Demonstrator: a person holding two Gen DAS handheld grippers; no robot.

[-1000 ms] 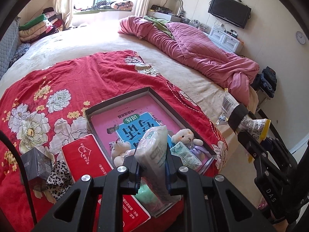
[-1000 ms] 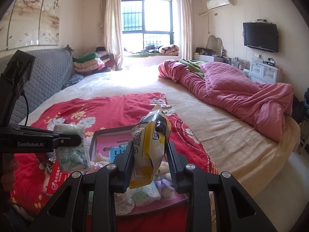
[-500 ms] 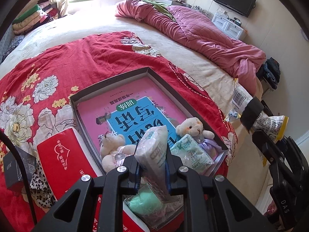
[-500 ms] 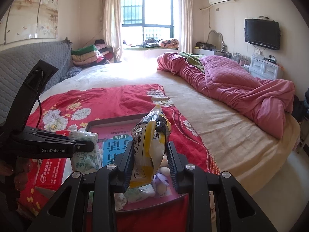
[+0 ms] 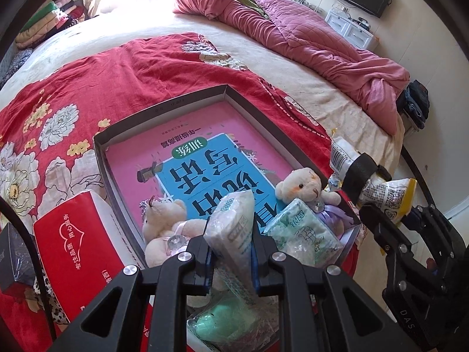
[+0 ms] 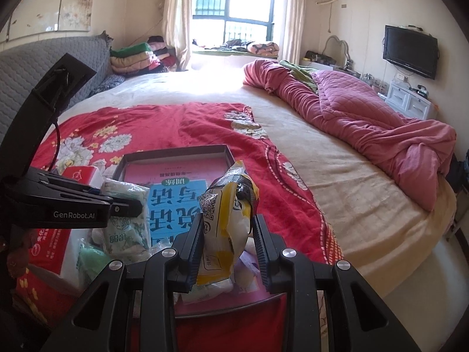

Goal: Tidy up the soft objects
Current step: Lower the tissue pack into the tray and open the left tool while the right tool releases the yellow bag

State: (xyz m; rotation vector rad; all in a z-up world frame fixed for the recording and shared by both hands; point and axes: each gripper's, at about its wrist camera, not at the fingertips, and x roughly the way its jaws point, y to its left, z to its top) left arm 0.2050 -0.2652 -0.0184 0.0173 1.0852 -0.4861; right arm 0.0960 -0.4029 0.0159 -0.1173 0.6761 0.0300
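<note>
The left tool (image 5: 231, 256) is clenched on a tissue pack (image 5: 234, 223), the right tool (image 6: 228, 234) on a yellow snack bag (image 6: 225, 223), both above the shallow box (image 5: 158, 111); lower each onto bare book cover, clear of the teddy bears (image 5: 304, 183), before releasing.

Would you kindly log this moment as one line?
left gripper: shut on tissue pack | right gripper: shut on yellow snack bag | both above box
</note>
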